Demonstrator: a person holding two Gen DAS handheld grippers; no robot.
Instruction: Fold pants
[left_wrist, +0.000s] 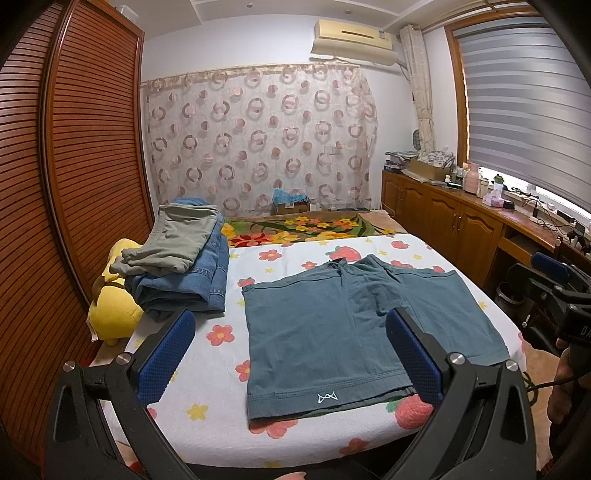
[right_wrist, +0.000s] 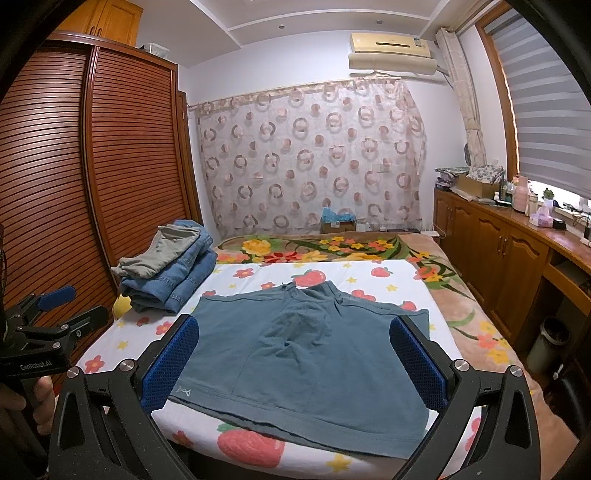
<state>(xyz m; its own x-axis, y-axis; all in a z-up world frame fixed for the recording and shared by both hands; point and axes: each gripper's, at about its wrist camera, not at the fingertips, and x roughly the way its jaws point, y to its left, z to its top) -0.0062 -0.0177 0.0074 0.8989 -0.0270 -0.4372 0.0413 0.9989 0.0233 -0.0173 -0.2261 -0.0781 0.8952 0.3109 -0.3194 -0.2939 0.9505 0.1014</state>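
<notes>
Teal shorts (left_wrist: 354, 325) lie spread flat on the bed (left_wrist: 207, 369), hems nearest, so both edges are reachable. Left tool (left_wrist: 291, 363) and right tool (right_wrist: 295, 363) both wide, empty, hovering near the hem; folded stack (left_wrist: 184, 266) parked clear at left

Flowered bed (left_wrist: 207, 373); teal shorts (left_wrist: 332, 332); folded stack (left_wrist: 184, 273)

Both tongs, left (left_wrist: 291, 354) and right (right_wrist: 295, 358), gape wide, empty.
</notes>
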